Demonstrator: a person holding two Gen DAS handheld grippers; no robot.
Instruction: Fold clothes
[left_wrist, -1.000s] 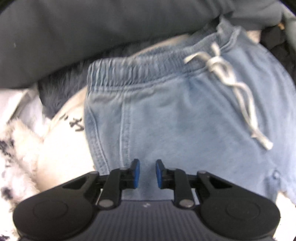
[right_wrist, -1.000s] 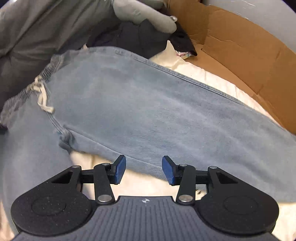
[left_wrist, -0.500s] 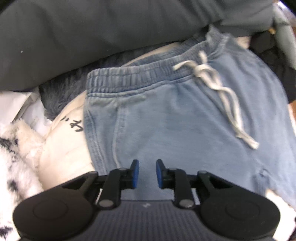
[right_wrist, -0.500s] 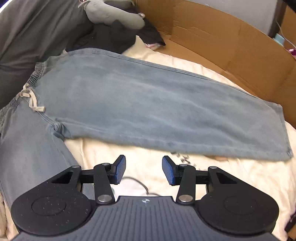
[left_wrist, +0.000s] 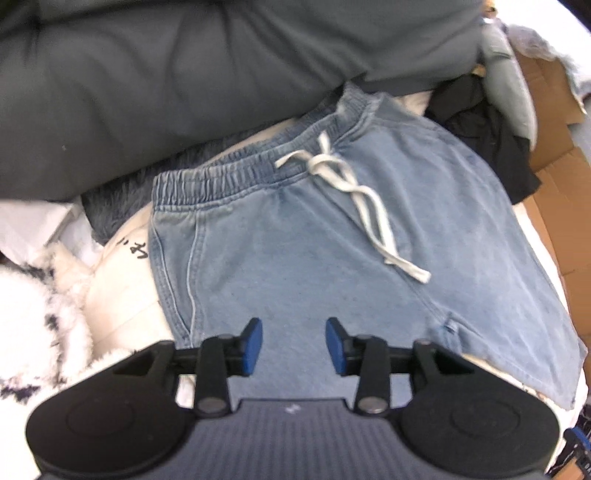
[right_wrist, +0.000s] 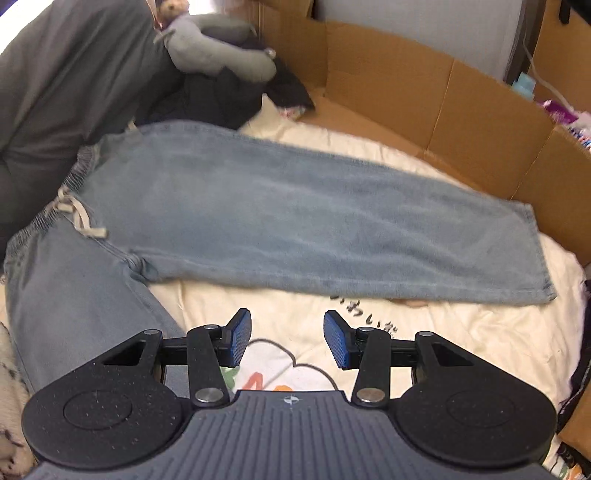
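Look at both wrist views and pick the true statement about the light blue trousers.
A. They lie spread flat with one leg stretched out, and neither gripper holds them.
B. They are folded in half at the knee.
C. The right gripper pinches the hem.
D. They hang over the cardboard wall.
A: the trousers lie flat on the cream blanket, and the left gripper and right gripper are both open and hold nothing.

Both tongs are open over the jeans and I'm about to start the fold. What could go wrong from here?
1. The white drawstring lies loose across the front of the light blue jeans; the left tongs may pinch it and drag the waistband crooked.
2. The legs are splayed apart; folding now would likely misalign them.
3. The right tongs hover over the cream blanket, so a low grab could lift that too.
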